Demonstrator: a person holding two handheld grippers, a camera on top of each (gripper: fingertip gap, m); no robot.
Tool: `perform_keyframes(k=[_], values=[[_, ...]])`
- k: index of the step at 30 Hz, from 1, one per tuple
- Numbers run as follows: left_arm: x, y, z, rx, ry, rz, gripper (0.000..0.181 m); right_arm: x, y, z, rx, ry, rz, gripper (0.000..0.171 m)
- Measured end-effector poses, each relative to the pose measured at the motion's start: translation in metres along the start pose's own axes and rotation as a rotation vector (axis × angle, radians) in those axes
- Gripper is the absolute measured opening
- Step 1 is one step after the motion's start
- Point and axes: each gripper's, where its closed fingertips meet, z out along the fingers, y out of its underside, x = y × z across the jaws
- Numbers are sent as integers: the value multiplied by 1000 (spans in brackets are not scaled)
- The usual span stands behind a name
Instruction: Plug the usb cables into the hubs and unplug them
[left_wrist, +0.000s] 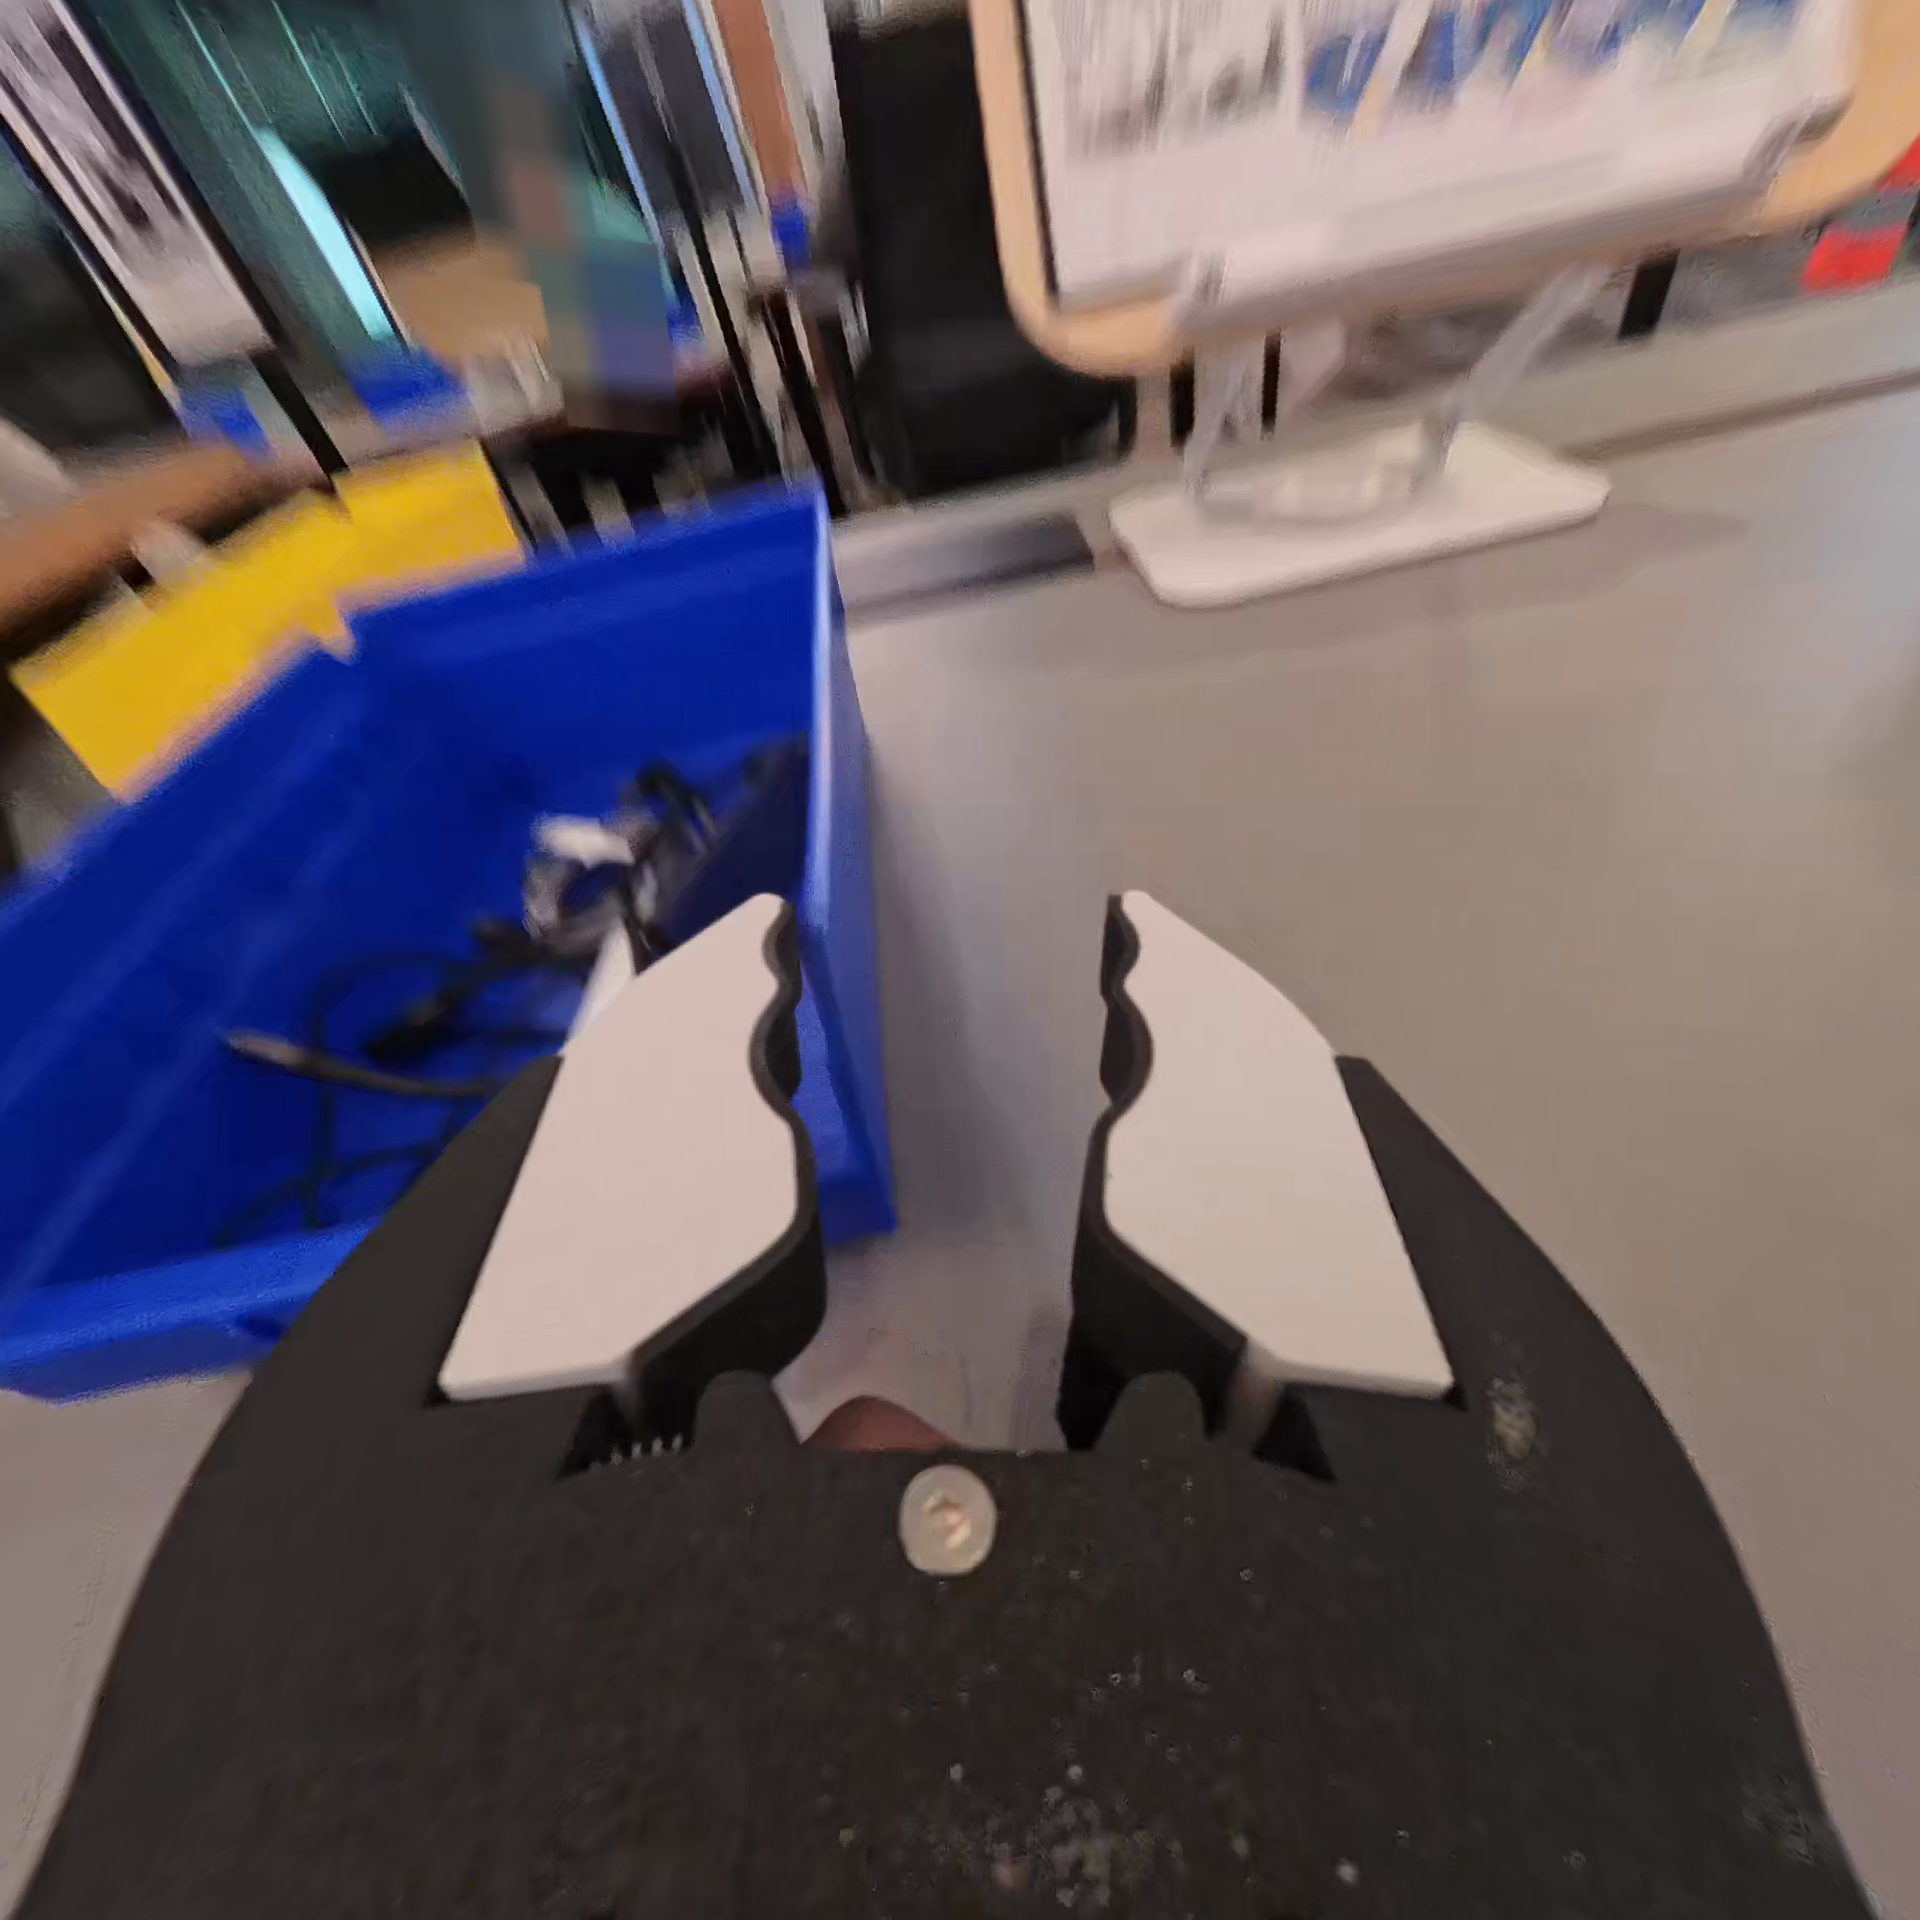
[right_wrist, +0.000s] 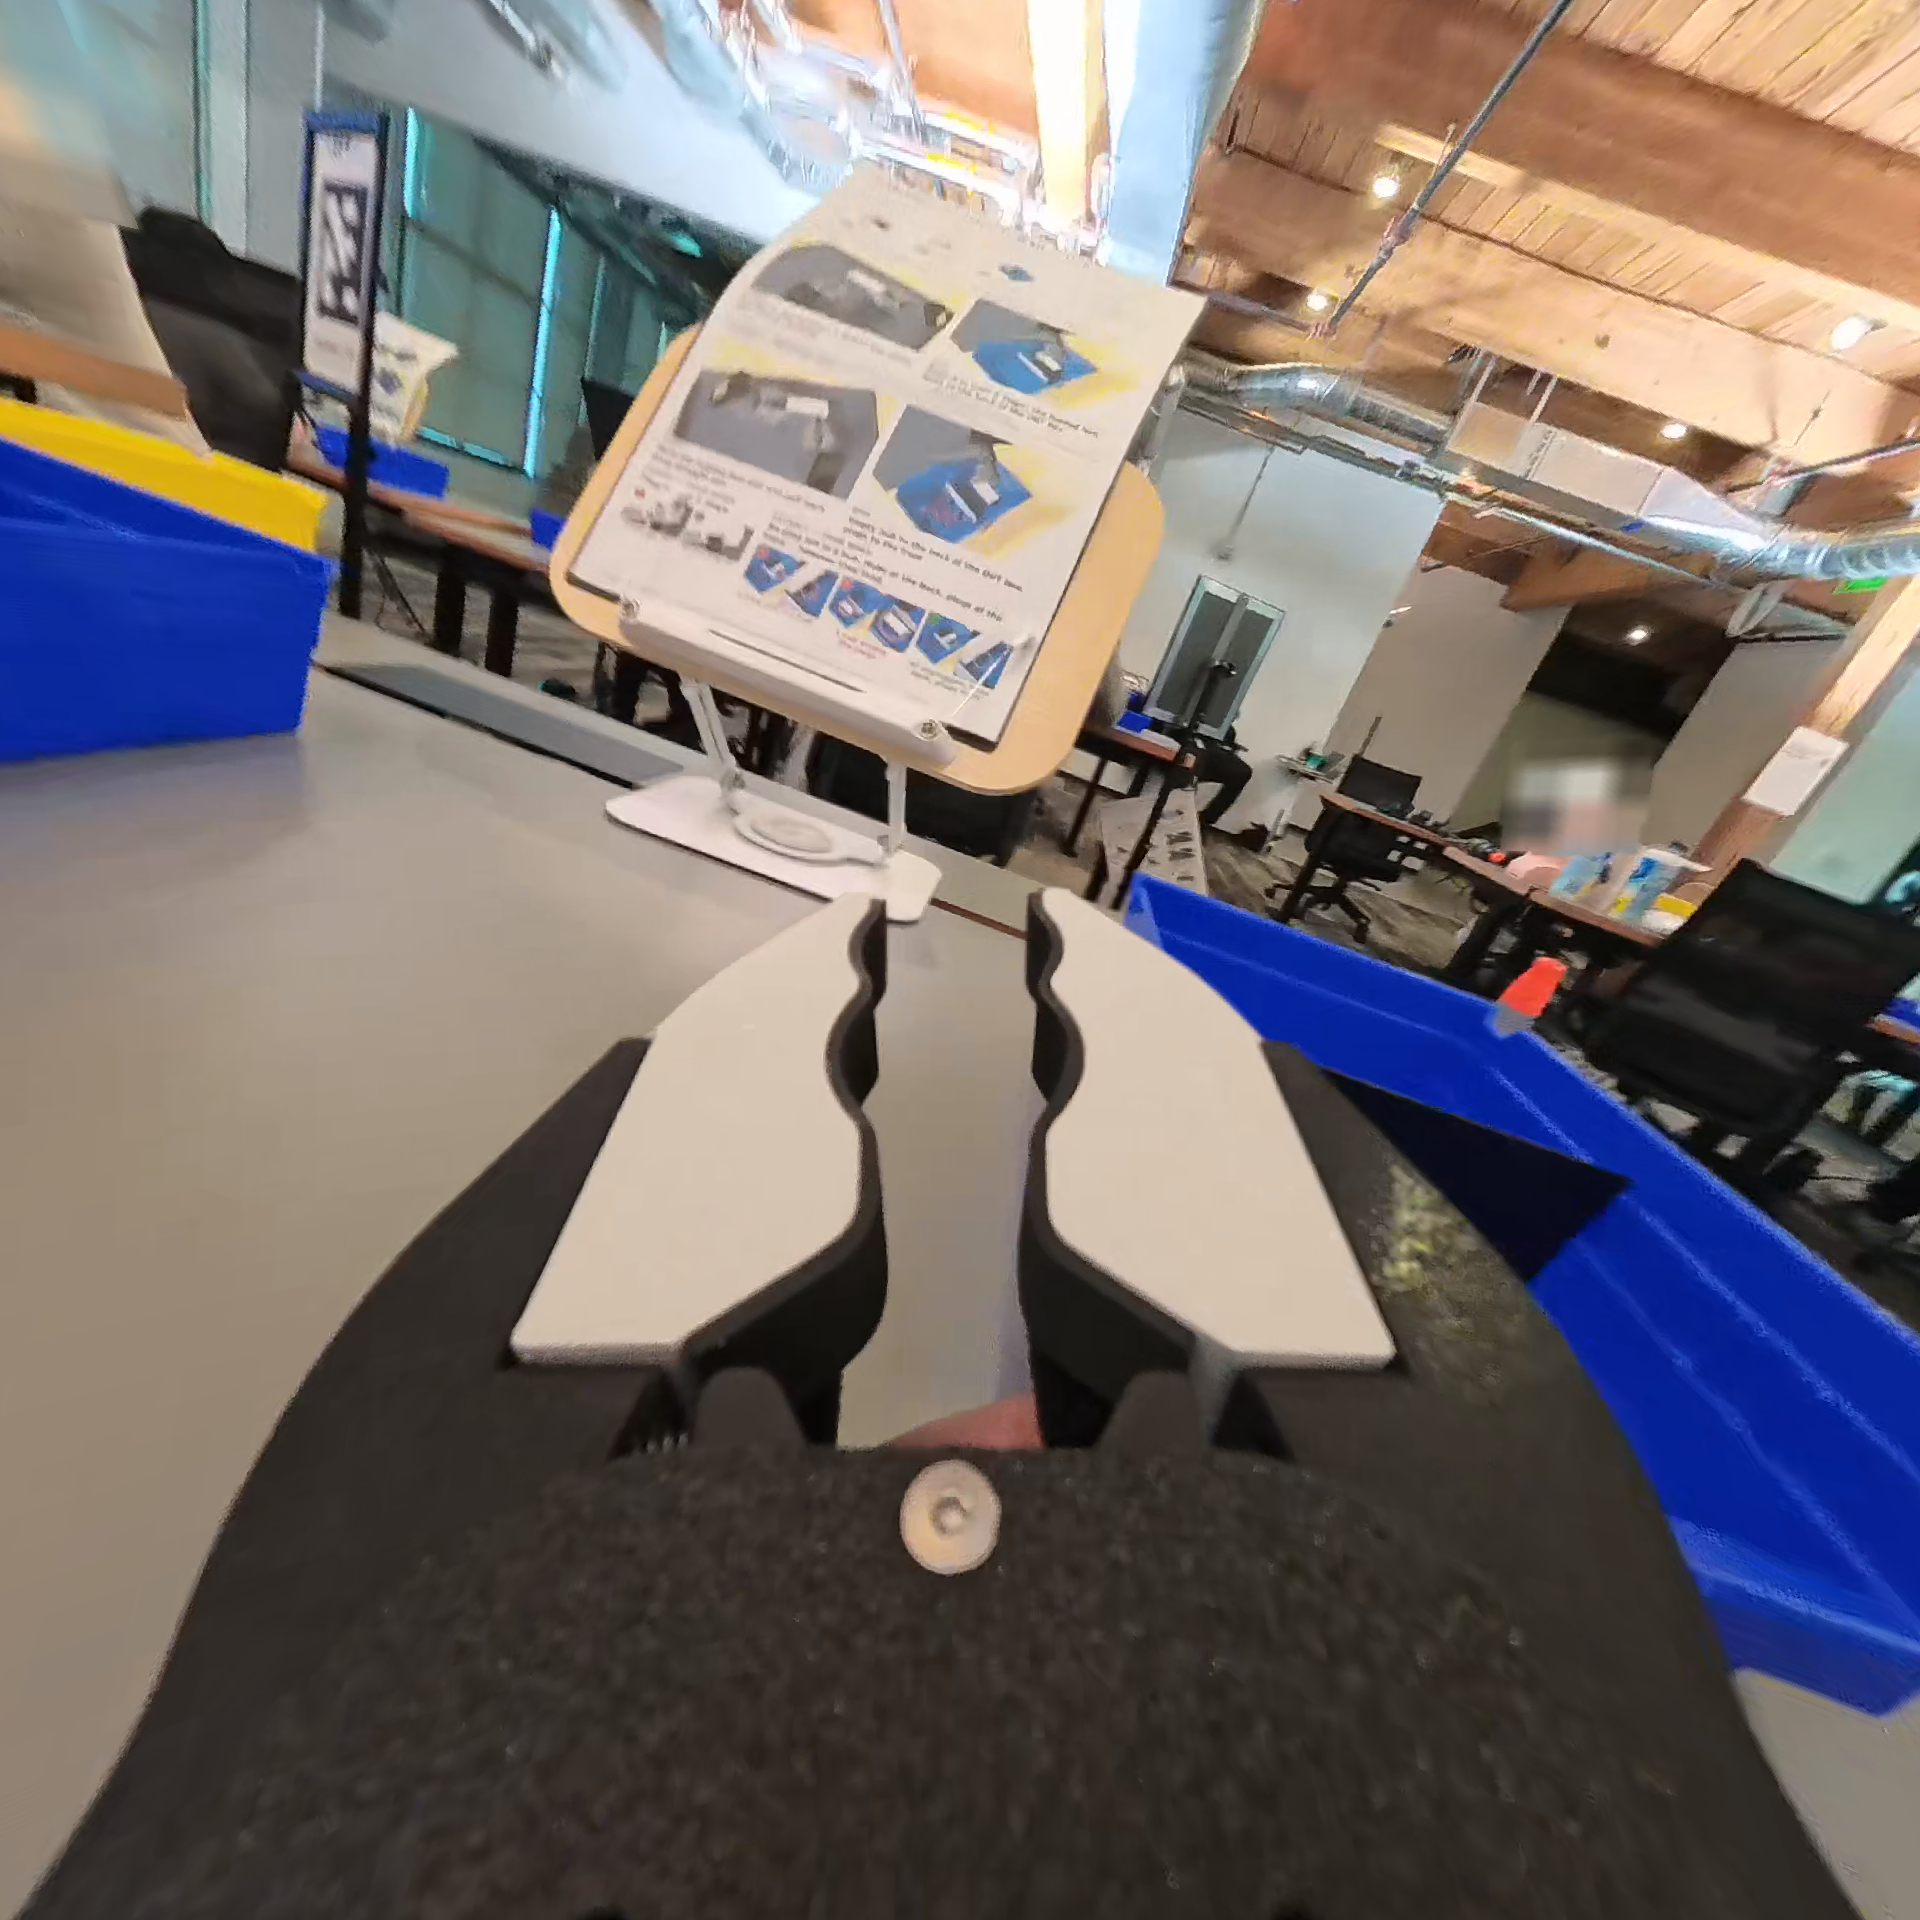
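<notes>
In the left wrist view, a blue bin (left_wrist: 436, 665) stands on the grey table at the left. Inside it lie tangled black cables (left_wrist: 395, 1029) and a blurred pale bundle, perhaps a hub with cables (left_wrist: 592, 862). My left gripper (left_wrist: 951, 914) is open and empty, above the bin's right wall and the bare table. In the right wrist view, my right gripper (right_wrist: 956, 914) is open with a narrow gap and empty, low over the grey table. No cable or hub shows in that view.
A tan board on a white stand holding an instruction sheet (right_wrist: 862, 499) stands at the table's far side; it also shows in the left wrist view (left_wrist: 1403, 156). A second blue bin (right_wrist: 1621, 1247) sits at my right gripper's right. The left bin (right_wrist: 135, 623) shows with a yellow bin (left_wrist: 249, 603) behind it. Spacing between my two grippers at the tips: around 40 cm.
</notes>
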Motion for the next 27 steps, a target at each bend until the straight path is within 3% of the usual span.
perform_keyframes(k=[4, 5, 7, 9, 13, 19, 22, 24, 27], values=[[-9, 36, 23, -198, 8, -89, 52, -14, 0, -2, 40, -44, 6, 22], [-12, 36, 22, -196, 3, -95, 43, -18, -4, -5, 70, -48, -26, 18], [-21, 34, 19, -178, -18, -109, 6, -29, -8, -8, 83, -70, -95, 18], [-25, 35, 17, -179, -21, -87, 2, -38, -6, -7, 71, -74, -178, 18], [-28, 36, 14, -173, -36, -78, 2, -53, -2, -6, 56, -99, -273, 18], [-31, 35, 2, -155, -39, -93, 8, -54, 7, -2, 9, -147, -210, 17], [-9, 7, -23, -19, -7, -95, 51, -51, 11, 1, -21, -177, -123, 18], [24, -14, -38, 90, 84, -70, 42, -51, 16, 4, -52, -204, -52, 19], [71, -30, -49, 203, 172, -48, 42, -55, 23, 8, -109, -249, 76, 21]])
